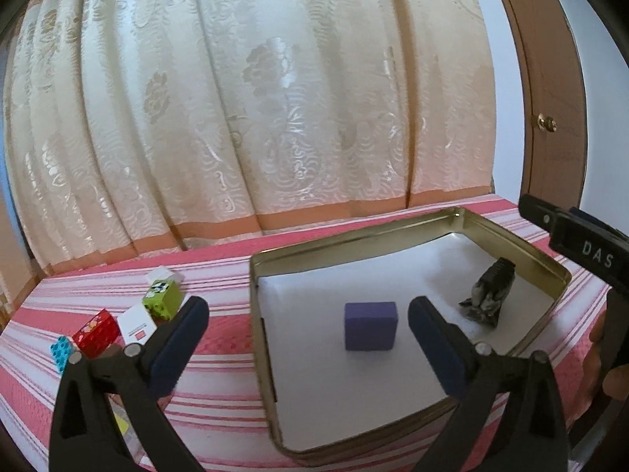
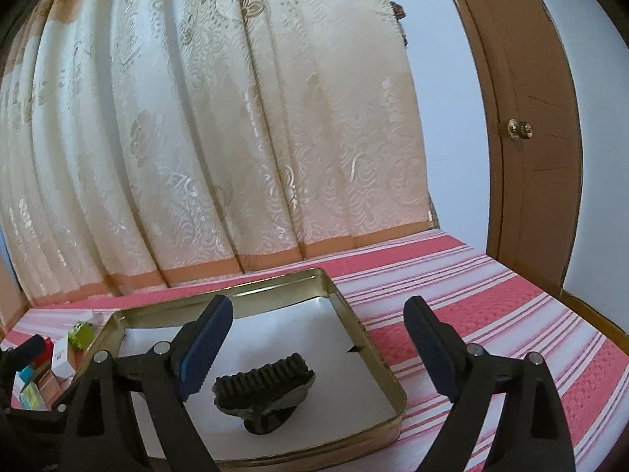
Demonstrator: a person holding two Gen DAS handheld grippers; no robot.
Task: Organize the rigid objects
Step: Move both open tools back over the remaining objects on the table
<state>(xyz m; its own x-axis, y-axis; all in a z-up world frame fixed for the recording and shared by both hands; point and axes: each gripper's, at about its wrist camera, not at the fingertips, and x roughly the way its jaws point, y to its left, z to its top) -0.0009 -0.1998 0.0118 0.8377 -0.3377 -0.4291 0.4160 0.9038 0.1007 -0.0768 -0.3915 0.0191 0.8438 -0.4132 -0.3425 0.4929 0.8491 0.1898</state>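
A shallow gold tin (image 1: 354,238) with a white floor lies on the striped cloth. Inside it sit a purple block (image 1: 370,325) and a dark ribbed object (image 1: 489,295). My left gripper (image 1: 308,306) is open above the tin's near-left part, the purple block just beyond and between its blue pads (image 1: 177,350), untouched. In the right wrist view my right gripper (image 2: 318,305) is open over the tin (image 2: 275,282). The dark ribbed object (image 2: 265,387) lies below its left finger, clear of both pads.
Left of the tin stand several small boxes: green (image 1: 163,299), red (image 1: 96,332), white (image 1: 137,328), blue (image 1: 61,352). A cream curtain (image 1: 255,118) hangs close behind. A brown door (image 2: 542,157) is at the right. Pink striped cloth (image 2: 491,314) stretches right of the tin.
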